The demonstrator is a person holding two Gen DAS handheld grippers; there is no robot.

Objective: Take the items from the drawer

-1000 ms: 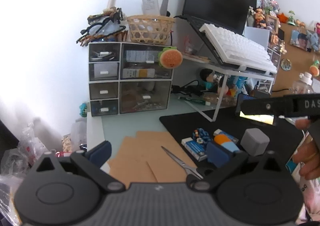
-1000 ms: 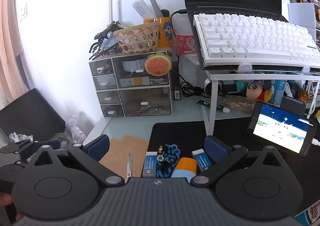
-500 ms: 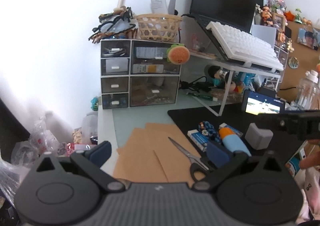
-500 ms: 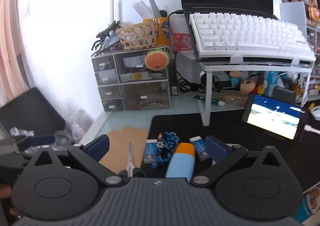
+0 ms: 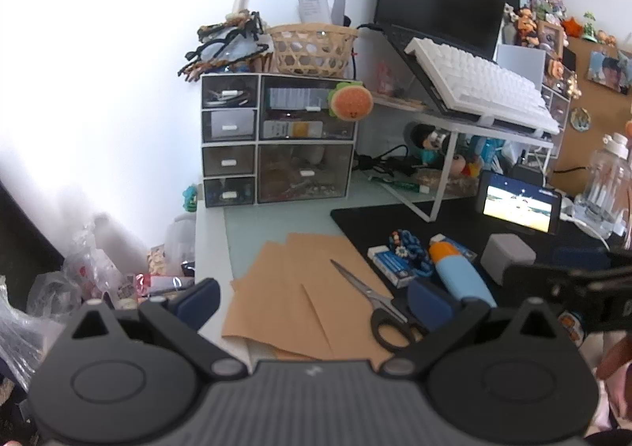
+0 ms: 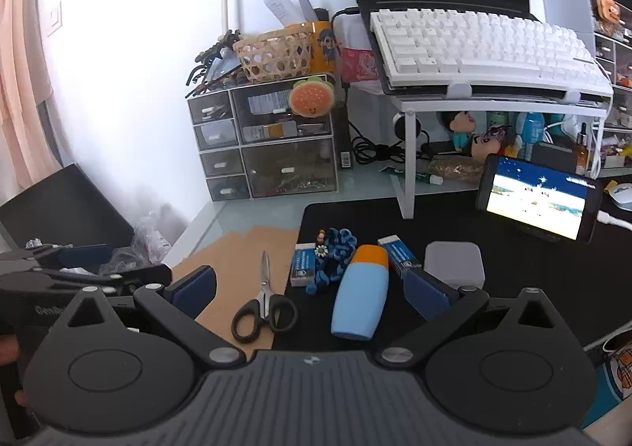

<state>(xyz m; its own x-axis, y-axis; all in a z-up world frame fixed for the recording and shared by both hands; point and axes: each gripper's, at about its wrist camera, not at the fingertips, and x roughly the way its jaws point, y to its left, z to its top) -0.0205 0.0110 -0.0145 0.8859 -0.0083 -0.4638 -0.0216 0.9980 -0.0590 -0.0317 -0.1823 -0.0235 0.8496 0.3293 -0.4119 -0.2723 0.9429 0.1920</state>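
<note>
A small clear drawer unit (image 5: 276, 138) (image 6: 264, 145) stands at the back of the desk, all its drawers closed, with an orange burger plush (image 5: 351, 102) stuck on its front. On the desk in front lie scissors (image 5: 371, 302) (image 6: 264, 303), a blue bottle with an orange cap (image 5: 458, 274) (image 6: 361, 292), two blue eraser boxes (image 6: 303, 262), a blue braided charm (image 6: 335, 256) and a grey cube (image 6: 454, 264). My left gripper (image 5: 312, 302) is open over the brown paper, far from the drawers. My right gripper (image 6: 312, 288) is open above the scissors and bottle, holding nothing.
Brown paper sheets (image 5: 300, 288) lie on the glass desk beside a black mat (image 6: 454, 224). A white stand (image 6: 493, 102) carries a keyboard and laptop. A lit phone (image 6: 537, 201) leans at right. A wicker basket (image 5: 312, 49) tops the drawer unit. Plastic bags (image 5: 79, 272) lie left of the desk.
Both grippers have pulled back from the drawer unit and tipped down, so the desk items sit closer beneath them. Both stay open.
</note>
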